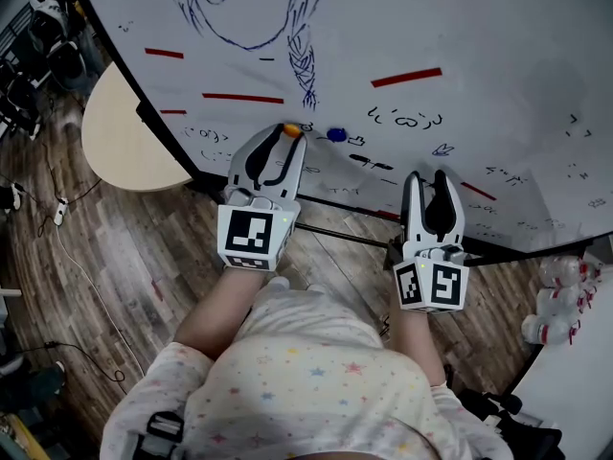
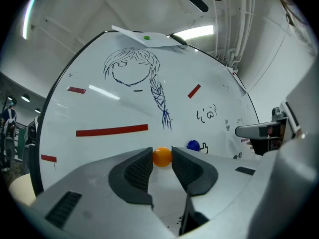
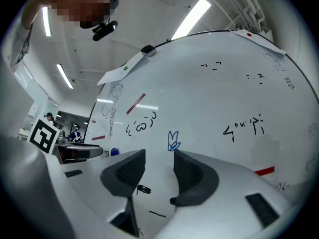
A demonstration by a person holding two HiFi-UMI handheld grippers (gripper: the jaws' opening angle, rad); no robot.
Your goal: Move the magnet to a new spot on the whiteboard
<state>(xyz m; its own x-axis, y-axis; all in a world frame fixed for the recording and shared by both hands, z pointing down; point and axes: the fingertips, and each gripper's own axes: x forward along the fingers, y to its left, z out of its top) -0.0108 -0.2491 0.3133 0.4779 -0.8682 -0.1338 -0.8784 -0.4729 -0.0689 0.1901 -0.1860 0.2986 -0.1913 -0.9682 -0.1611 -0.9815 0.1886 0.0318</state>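
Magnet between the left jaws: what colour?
Orange; the magnet shows best in the left gripper view.

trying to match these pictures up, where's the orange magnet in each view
Head view: orange magnet at the left gripper tips, against the whiteboard, left of centre.
Left gripper view: centre, pinched between the jaws.
Right gripper view: not visible.
Shared landmark: blue magnet, in all three.

glossy whiteboard (image 1: 498,27), smooth shiny orange magnet (image 2: 162,157), matt grey plastic left tongs (image 2: 162,152), wood-grain floor (image 1: 144,257)
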